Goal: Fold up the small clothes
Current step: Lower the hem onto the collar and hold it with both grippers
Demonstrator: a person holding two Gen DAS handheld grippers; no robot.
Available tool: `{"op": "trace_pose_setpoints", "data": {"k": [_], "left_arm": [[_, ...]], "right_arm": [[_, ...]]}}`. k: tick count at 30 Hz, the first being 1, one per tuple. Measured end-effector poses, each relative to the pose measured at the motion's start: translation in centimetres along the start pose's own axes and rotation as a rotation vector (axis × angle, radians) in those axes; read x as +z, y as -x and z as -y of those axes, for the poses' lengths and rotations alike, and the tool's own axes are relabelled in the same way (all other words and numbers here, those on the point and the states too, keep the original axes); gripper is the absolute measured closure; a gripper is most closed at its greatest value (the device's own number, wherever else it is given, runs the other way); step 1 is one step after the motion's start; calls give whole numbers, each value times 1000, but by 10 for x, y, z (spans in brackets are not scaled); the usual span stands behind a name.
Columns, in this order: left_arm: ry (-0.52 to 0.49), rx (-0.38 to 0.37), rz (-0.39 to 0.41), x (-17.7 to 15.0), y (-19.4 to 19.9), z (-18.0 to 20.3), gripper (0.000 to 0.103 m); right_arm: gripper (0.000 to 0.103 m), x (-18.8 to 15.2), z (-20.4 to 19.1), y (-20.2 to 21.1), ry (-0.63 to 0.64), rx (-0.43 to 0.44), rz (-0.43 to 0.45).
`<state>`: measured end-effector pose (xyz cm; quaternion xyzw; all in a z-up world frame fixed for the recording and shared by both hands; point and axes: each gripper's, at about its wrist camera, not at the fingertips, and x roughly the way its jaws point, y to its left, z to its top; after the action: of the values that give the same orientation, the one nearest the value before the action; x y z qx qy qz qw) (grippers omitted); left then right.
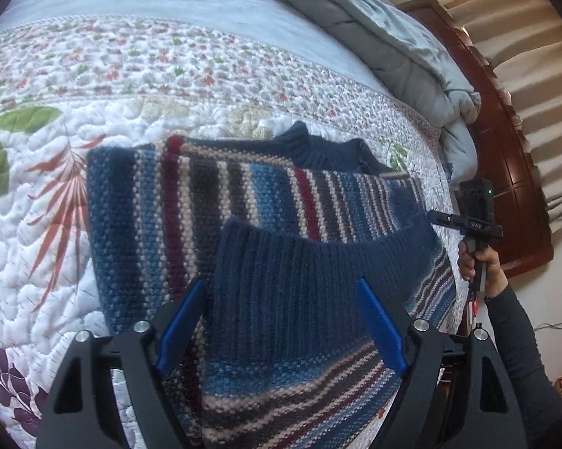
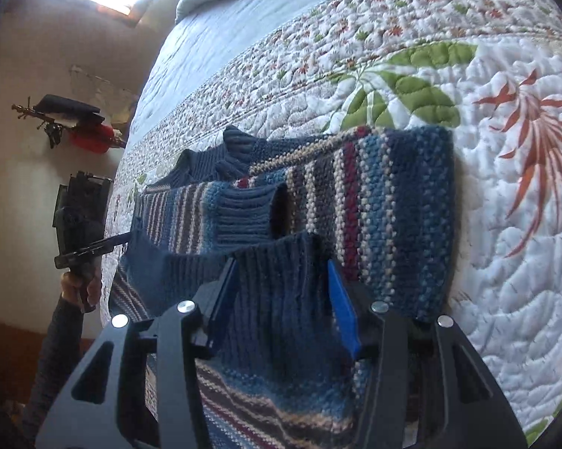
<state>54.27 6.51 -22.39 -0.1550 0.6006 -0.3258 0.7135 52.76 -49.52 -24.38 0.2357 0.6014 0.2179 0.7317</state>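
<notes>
The striped knit sweater (image 1: 213, 202) lies on the soft quilted bed cover (image 1: 37, 243), and its bottom ribbed hem (image 1: 299, 273) looks partly folded up. The left gripper (image 1: 281, 321) and right gripper (image 2: 284, 299) are both spread wide around the hem, not pinching. I think the next move is to lay the hem flat and even.

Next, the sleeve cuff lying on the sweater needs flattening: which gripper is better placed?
Right, probably. The cuff lies just ahead of the open right gripper, past the raised hem. In the view from the left gripper, that hem hides the cuff entirely.
</notes>
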Motion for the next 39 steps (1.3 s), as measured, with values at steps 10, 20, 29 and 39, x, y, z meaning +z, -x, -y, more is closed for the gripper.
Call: {"op": "trace_pose_setpoints", "data": {"k": [10,20,29,39], "left_arm": [[-42,21,8,5,-12,4,74],[-54,44,112,-6,0,3,94],[-34,49,190,-9,20,10,95],[-11,63,189,-13,21,6,95]], "right_arm": [[56,-7,-1,-5,19,74,-41],[91,-16,-9,4,60,40,26],[93,-15,-28,16,82,-17,66],[93,-15,-36,13,90,-88,41]]}}
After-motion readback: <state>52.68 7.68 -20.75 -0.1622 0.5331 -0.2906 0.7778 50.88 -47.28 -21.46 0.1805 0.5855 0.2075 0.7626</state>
